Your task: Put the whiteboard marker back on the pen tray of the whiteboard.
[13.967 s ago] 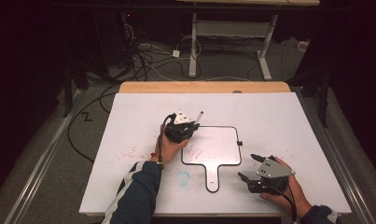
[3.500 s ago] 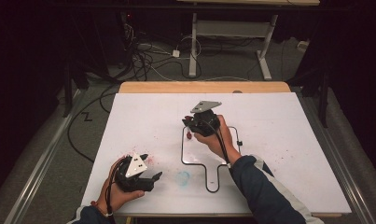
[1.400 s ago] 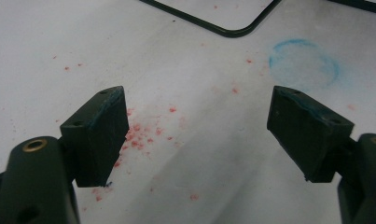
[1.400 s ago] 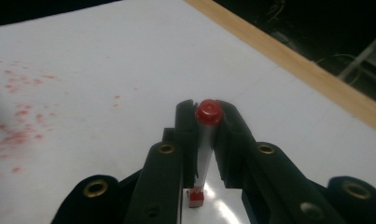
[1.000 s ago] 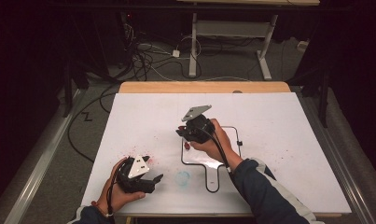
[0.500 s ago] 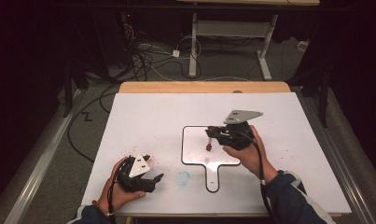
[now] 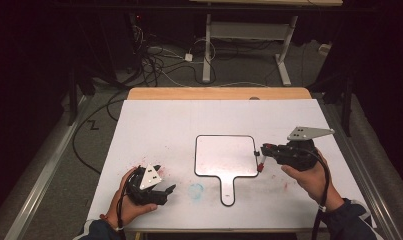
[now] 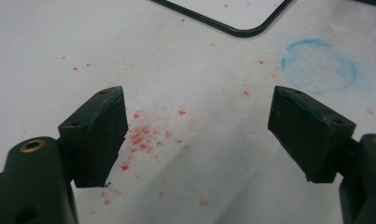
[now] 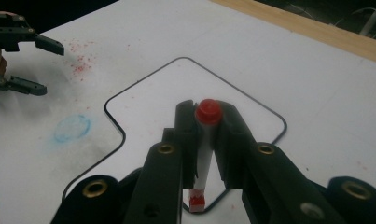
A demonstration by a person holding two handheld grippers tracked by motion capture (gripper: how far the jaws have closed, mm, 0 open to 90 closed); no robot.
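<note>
I noted R gripper (image 9: 206,126) pinching red-capped marker (image 9: 203,154) mid-barrel: light, stiff, prob. slick. It hung at 3 o'clock of whiteboard (image 7: 224,155). L gripper (image 8: 197,135) spread, empty.

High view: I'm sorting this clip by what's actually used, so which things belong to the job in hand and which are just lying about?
In the job:
- red-capped marker, clamped in the right claw
- small handled whiteboard
- left claw, open, resting nearby

Lying about:
- blue smudge and red specks on the white table
- floor cables
</note>
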